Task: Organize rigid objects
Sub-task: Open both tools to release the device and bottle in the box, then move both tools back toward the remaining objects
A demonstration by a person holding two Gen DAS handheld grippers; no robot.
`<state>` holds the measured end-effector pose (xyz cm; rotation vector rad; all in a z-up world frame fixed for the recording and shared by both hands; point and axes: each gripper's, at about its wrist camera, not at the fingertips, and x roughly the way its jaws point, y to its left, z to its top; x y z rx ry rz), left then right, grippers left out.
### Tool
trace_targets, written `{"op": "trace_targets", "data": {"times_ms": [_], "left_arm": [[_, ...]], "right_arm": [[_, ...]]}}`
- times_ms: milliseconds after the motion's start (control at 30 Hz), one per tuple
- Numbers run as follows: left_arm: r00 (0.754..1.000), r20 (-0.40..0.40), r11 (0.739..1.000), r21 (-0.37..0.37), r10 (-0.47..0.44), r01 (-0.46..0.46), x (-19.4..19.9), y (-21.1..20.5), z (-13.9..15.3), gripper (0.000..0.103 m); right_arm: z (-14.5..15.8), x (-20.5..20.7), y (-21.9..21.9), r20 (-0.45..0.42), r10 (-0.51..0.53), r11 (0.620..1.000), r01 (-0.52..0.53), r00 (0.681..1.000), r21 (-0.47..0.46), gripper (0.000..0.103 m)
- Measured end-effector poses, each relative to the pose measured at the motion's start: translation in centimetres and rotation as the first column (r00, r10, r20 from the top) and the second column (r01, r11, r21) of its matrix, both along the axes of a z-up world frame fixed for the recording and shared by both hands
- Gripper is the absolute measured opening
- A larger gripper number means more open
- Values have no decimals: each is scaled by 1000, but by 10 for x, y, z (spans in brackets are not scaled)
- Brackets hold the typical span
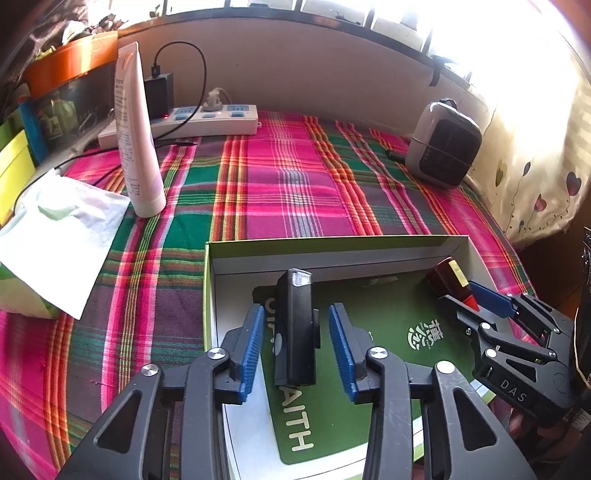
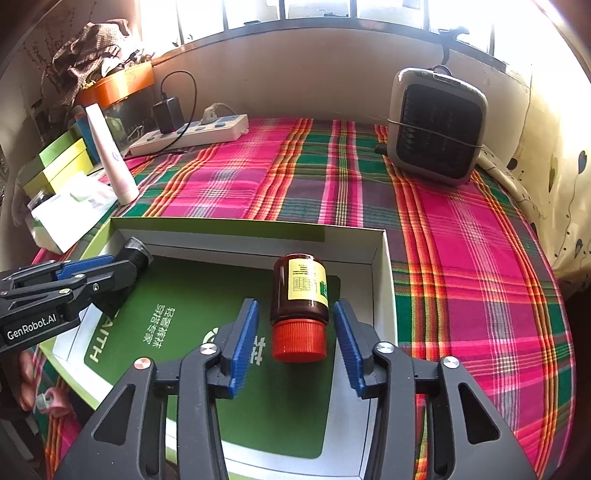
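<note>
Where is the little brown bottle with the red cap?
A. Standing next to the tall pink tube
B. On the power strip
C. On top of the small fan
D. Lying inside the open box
D: the brown bottle lies on its side on the green bottom of the open box, red cap toward the camera, between the right tool's open blue pads.

Strong daylight pours through the window [image 2: 332, 11] along the top of both my views, blown white at the upper right. The middle is sharp and bright; fisheye bending and dark vignette mark the corners.
</note>
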<state>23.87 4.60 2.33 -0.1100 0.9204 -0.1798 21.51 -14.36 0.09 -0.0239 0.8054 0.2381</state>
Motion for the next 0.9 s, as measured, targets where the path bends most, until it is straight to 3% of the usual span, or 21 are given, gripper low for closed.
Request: {"op": "trace_targets", "data": {"times_ms": [533,900], "left_arm": [[999,46,999,-38,8,-6,-37,7,21,38],[997,71,998,-55,39,-35,-78,23,28,38]], "right_arm": [[10,-29,-8,23,-11,999,10,1000,48,51],[22,-70,-12,53,-4,997,0,999,83,51]]}}
